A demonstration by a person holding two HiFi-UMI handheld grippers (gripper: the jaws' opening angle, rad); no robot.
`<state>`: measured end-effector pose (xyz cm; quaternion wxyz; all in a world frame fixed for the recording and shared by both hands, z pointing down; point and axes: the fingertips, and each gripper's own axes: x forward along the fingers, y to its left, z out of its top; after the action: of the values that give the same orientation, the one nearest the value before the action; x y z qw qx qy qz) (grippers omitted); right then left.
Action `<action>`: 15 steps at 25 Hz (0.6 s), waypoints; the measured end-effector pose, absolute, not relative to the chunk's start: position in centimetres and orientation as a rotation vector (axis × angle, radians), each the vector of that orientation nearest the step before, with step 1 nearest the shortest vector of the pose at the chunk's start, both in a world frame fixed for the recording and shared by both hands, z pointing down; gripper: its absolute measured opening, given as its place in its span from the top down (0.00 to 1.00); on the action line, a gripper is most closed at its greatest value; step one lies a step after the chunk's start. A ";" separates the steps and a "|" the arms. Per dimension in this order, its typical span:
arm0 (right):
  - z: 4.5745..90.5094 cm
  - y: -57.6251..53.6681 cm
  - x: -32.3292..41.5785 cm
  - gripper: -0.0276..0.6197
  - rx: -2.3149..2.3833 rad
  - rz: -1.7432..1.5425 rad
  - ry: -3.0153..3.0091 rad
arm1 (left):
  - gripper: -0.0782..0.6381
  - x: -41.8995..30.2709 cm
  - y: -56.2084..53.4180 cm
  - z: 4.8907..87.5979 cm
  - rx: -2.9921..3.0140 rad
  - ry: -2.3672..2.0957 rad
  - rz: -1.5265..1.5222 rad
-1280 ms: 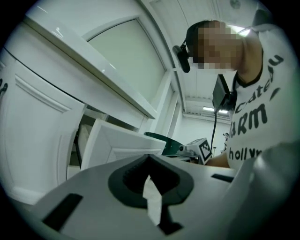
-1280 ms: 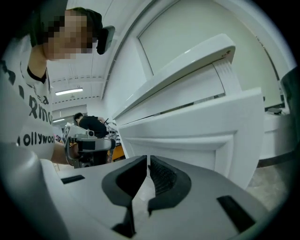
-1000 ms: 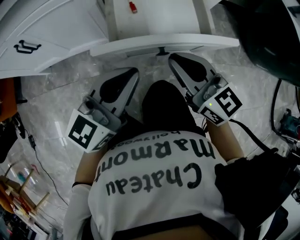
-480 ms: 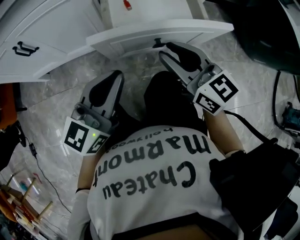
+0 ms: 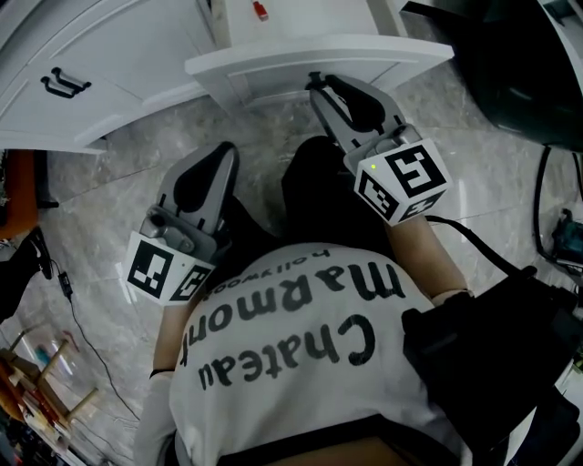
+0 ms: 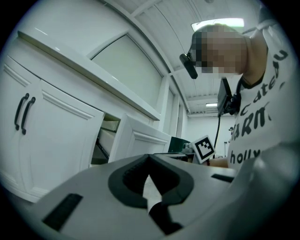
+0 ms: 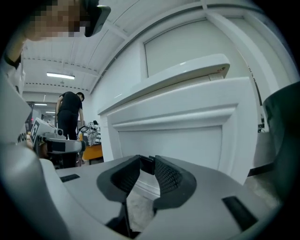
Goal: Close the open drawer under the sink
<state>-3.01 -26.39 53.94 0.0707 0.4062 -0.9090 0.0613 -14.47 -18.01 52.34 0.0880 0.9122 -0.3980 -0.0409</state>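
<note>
The white drawer [image 5: 319, 59] stands pulled out of the cabinet under the sink, and its panelled front [image 7: 178, 136] fills the right gripper view. My right gripper [image 5: 317, 86] is at the middle of that front. Its jaws are closing around the black drawer handle [image 7: 146, 164], which spans the gap between the fingertips. My left gripper [image 5: 221, 153] hangs lower left over the floor, apart from the drawer, shut with nothing in it. From the left gripper [image 6: 149, 158] view the open drawer [image 6: 136, 140] is ahead and to the right.
White cabinet doors with black handles [image 5: 64, 84] stand left of the drawer. A small red item [image 5: 260, 11] lies beyond the drawer front. Below is grey marble floor [image 5: 109, 209], with cables [image 5: 64, 282] at the left. Dark equipment [image 5: 519, 64] is at the upper right.
My right gripper has moved up to the drawer front and its jaws now sit round the handle. My left gripper has drawn back and left, away from the drawer.
</note>
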 end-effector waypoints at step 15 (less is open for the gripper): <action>53.9 -26.7 -3.0 0.82 1.311 0.075 -2.653 | 0.88 -14.0 -17.3 53.2 2.689 -1.204 -0.112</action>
<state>-3.04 -26.67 53.94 0.0905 0.4409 -0.8926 0.0252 -14.01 -17.26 53.20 0.0962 0.9078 -0.4065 -0.0378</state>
